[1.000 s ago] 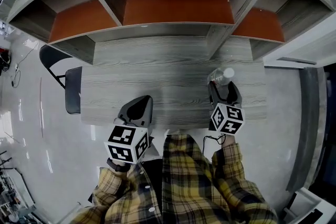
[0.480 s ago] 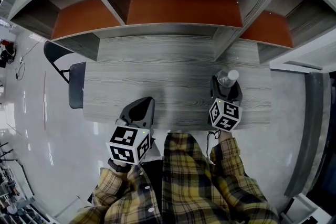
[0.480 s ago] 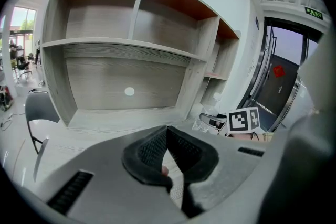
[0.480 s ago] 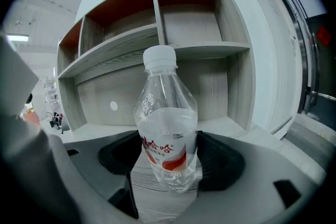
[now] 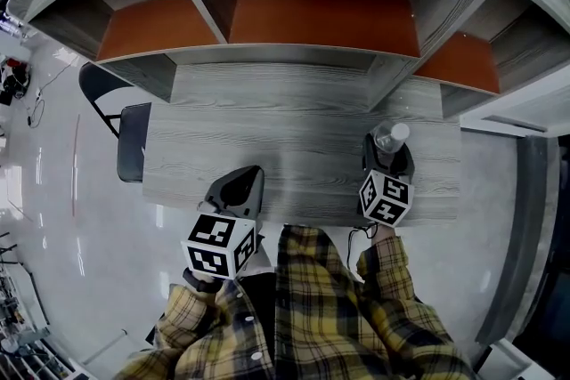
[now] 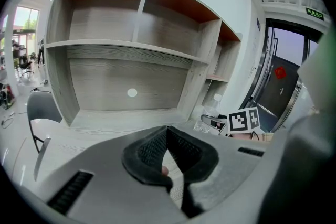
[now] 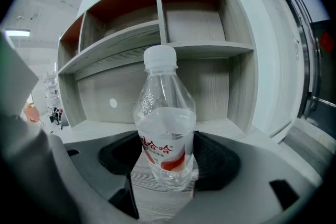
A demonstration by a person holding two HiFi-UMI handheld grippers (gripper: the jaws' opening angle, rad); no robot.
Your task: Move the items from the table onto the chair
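Note:
A clear water bottle [image 5: 389, 138] with a white cap and red label stands upright on the grey wood table [image 5: 267, 129], at its right end. My right gripper [image 5: 388, 157] is around the bottle's lower half. In the right gripper view the bottle [image 7: 165, 134] fills the gap of the right gripper [image 7: 167, 152], with both pads against its sides. My left gripper [image 5: 240, 182] hangs over the table's front edge, shut and empty. Its pads meet in the left gripper [image 6: 168, 136] view. The black chair [image 5: 134, 142] stands at the table's left end.
A grey shelf unit [image 5: 312, 13] with orange-backed compartments rises along the table's far side. The left gripper view shows the chair [image 6: 44, 113] at left, and the bottle [image 6: 211, 107] and the right gripper's marker cube [image 6: 244, 119] at right. A doorway lies to the right.
My right gripper has slid forward over the table until the bottle stands between its jaws. The left gripper has kept its place.

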